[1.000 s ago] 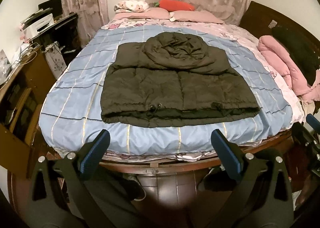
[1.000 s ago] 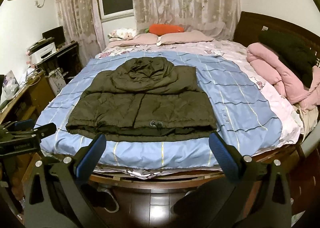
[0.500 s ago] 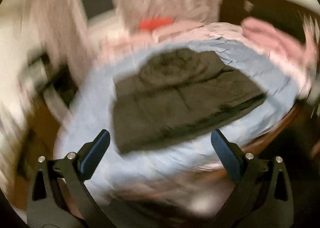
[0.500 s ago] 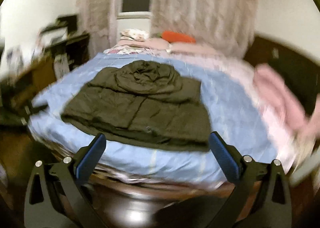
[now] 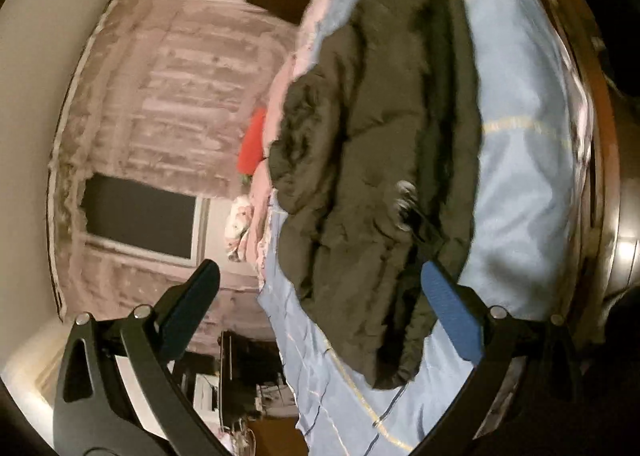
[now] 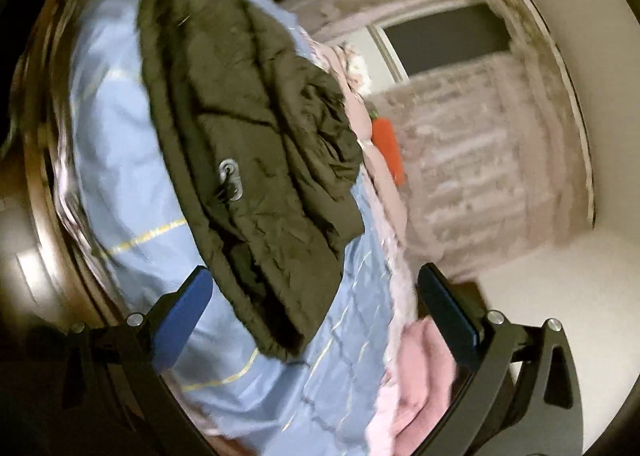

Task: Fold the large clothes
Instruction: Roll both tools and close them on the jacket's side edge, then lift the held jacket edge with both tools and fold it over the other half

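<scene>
Since a second ago both views have been rolled sideways, left gripper [image 5: 320, 316] and right gripper [image 6: 312, 310] kept wide and empty, while the jacket [image 5: 372, 160] lies untouched on the bed [image 5: 524, 176], folding not yet resumed.

We hold 2 grippers, each rolled sharply onto its side. Our left gripper [image 5: 320, 310] has its 2 blue-padded fingers [image 5: 450, 316] spread wide, gripping nothing. Our right gripper [image 6: 314, 314] matches it, its fingers [image 6: 182, 314] wide apart and empty.
</scene>
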### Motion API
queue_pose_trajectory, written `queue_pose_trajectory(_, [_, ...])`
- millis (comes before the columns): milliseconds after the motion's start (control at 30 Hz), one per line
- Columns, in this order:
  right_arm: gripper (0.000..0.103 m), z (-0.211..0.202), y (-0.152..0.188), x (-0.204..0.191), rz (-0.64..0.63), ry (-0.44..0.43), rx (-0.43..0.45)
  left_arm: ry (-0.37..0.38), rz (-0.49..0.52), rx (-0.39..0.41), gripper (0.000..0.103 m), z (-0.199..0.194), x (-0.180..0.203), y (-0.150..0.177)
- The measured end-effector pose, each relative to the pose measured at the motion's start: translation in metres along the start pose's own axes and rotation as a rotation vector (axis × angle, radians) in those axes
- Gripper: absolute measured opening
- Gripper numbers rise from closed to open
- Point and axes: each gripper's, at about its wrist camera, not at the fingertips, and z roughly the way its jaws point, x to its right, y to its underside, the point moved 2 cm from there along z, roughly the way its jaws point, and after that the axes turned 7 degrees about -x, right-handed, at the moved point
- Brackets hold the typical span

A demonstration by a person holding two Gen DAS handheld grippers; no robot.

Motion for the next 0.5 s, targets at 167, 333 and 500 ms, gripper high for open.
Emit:
queue_pose_trajectory(167, [0.102, 0.041, 0.004, -0.023, -0.117, 0.003, -0.010, 0.058, 0.063, -0.004, 0.101, 0.032, 0.026, 0.001])
queue_pose_trajectory(333, [0.102, 0.066, 0.010, -0.029, -0.147, -0.014, -0.043, 0.114, 0.078, -0.001, 0.101, 0.055, 0.034, 0.003])
queue_pose_trajectory(500, [0.102, 0.088, 0.012, -0.037, -0.170, -0.032, -0.066, 0.157, 0.100, 0.013, 0.101, 0.073, 0.045, 0.002])
